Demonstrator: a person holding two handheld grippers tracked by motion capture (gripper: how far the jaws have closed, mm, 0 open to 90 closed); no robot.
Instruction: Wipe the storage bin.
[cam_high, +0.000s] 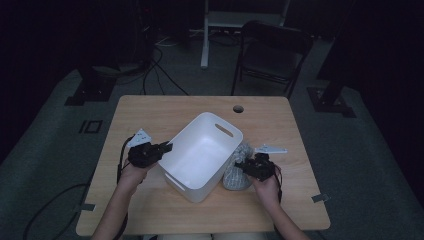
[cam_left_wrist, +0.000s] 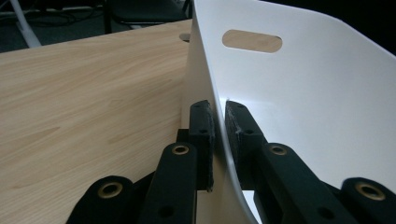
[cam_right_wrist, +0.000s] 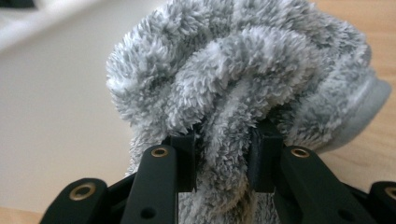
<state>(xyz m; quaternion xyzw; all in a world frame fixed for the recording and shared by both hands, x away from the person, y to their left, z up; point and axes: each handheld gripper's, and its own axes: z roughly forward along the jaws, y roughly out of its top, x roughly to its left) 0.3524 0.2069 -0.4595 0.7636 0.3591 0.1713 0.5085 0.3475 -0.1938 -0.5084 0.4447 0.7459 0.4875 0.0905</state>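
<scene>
A white plastic bin (cam_high: 200, 155) with slot handles stands tilted across the middle of the wooden table (cam_high: 150, 110). My left gripper (cam_high: 166, 147) is shut on the bin's left wall, one pad outside and one inside the rim (cam_left_wrist: 219, 135). A fluffy grey towel (cam_high: 239, 167) lies bunched against the bin's right side. My right gripper (cam_high: 241, 164) is shut on a fold of that towel (cam_right_wrist: 224, 93), its pads (cam_right_wrist: 187, 158) sunk in the pile. The bin's white wall (cam_right_wrist: 56, 116) shows just behind the towel.
A round cable hole (cam_high: 238, 108) sits near the table's far edge. A folding chair (cam_high: 272, 55) and a white stand (cam_high: 205, 35) are on the carpet beyond the table, with cables (cam_high: 155, 70) trailing at the far left.
</scene>
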